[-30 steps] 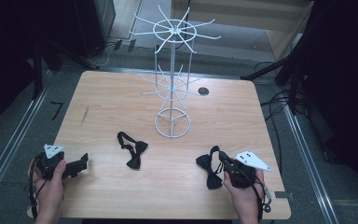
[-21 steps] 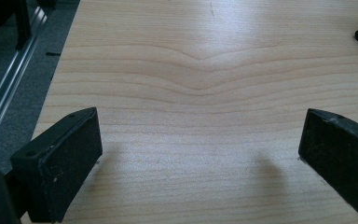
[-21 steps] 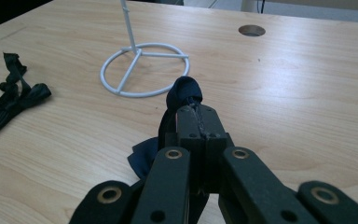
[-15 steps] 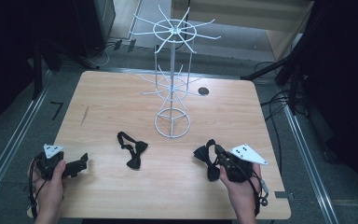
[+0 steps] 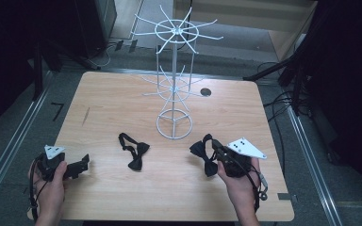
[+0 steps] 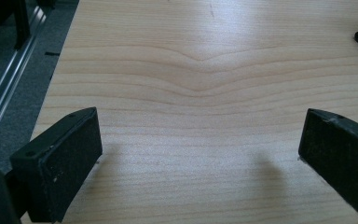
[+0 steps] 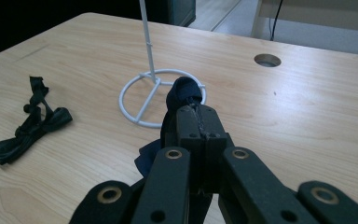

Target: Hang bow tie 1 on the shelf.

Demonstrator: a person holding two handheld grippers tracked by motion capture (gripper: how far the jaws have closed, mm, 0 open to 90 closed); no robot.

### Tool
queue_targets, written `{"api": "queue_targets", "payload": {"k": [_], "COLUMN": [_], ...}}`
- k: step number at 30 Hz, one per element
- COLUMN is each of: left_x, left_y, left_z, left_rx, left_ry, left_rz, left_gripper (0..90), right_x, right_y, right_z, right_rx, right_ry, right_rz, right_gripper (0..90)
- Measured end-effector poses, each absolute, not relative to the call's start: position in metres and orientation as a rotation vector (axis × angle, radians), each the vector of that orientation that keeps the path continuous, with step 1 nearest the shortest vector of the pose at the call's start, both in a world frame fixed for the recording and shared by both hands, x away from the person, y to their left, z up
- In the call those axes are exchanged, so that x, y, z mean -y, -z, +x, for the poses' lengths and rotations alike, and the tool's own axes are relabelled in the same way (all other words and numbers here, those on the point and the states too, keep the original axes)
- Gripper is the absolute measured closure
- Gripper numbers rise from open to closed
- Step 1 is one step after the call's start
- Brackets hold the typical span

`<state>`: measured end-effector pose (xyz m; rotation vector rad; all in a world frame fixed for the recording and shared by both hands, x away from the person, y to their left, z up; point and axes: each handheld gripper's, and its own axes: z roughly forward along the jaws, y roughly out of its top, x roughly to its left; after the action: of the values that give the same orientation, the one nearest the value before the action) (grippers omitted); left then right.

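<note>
Unlabelled bow tie (image 5: 203, 154), seemingly plain

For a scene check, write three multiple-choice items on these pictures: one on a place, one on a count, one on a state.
1. Where does the free bow tie lie?
A. On the table, left of the rack's base
B. Hung on the rack
C. On the floor

2. How many bow ties are there?
A. One
B. Two
C. Four

3. How do the left gripper's jaws stand?
A. Shut on a tie
B. Wide open over bare wood
C. Clamped on the rack

Key: 1 A, it lies flat beside the wire rack; 2 B, one lies free and the right gripper holds the held bow tie; 3 B, wood shows between them.
</note>
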<state>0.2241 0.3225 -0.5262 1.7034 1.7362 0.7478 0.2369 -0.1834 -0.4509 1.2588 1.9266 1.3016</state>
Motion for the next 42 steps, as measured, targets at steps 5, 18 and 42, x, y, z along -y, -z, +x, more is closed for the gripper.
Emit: {"api": "queue_targets", "payload": {"k": [5, 18, 42], "left_x": [-0.322, -0.322, -0.322], "left_y": [0.526, 0.527, 0.526], "left_z": [0.224, 0.225, 0.225], "left_rx": [-1.735, -1.737, -1.735], "left_ry": [-0.755, -0.753, -0.753], "left_rz": [1.701, 1.701, 1.711], "left_gripper": [0.0, 0.0, 0.0], "right_x": [0.179, 0.169, 0.150], "right_y": [0.447, 0.441, 0.416], "right_z": [0.240, 0.242, 0.247], "right_rx": [-1.925, -1.937, -1.931], "right_ry": [-1.309, -1.333, -1.395], "right_rz": [1.248, 1.218, 1.130], "right_gripper": [90.0, 90.0, 90.0]}}
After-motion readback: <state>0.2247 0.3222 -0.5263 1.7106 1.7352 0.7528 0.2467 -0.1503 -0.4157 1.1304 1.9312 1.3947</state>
